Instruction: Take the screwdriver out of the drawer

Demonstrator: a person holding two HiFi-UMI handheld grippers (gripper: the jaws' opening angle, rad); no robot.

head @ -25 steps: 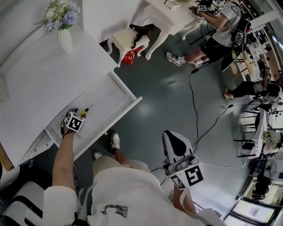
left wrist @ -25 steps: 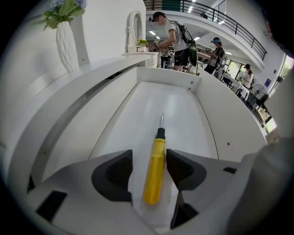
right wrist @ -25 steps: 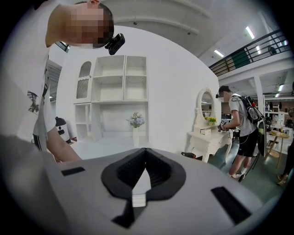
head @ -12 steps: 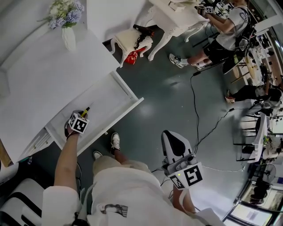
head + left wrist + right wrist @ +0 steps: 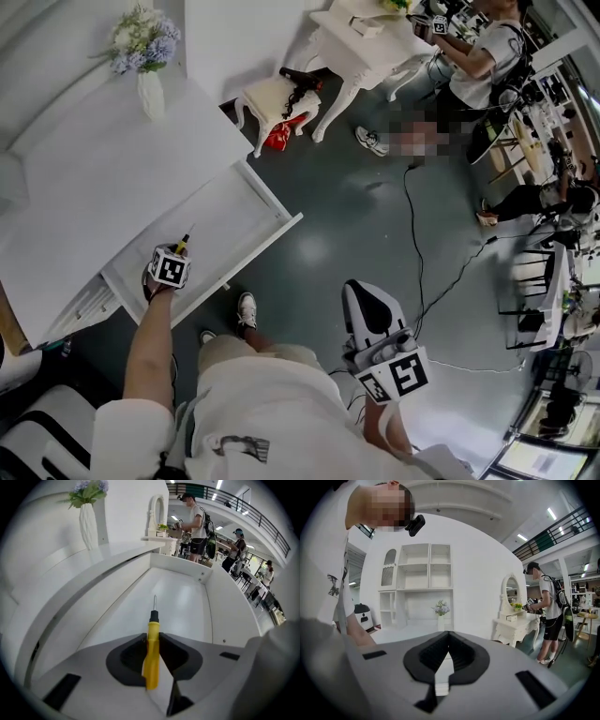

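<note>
Head view, left gripper: my left gripper (image 5: 177,251) points down into the open white drawer (image 5: 270,199), near its left end.
Head view, screwdriver: the screwdriver (image 5: 182,245) sticks out past the jaws, over the drawer's bottom.
Head view, right gripper: my right gripper (image 5: 367,298) hangs over the dark floor (image 5: 375,216), well apart from the drawer.
Left gripper view, jaws: they have just been closing and now pinch the screwdriver's (image 5: 151,663) yellow handle from both sides.
Left gripper view, screwdriver: the handle runs up between the pads, and the black collar and metal tip point away from me along the drawer (image 5: 180,569). I cannot tell whether the tip touches the bottom.
Left gripper view, surroundings: a vase (image 5: 88,524) stands on the top beyond.
Right gripper view, jaws: my right gripper's (image 5: 449,641) pads are pressed together at the tips, with nothing between them.
</note>
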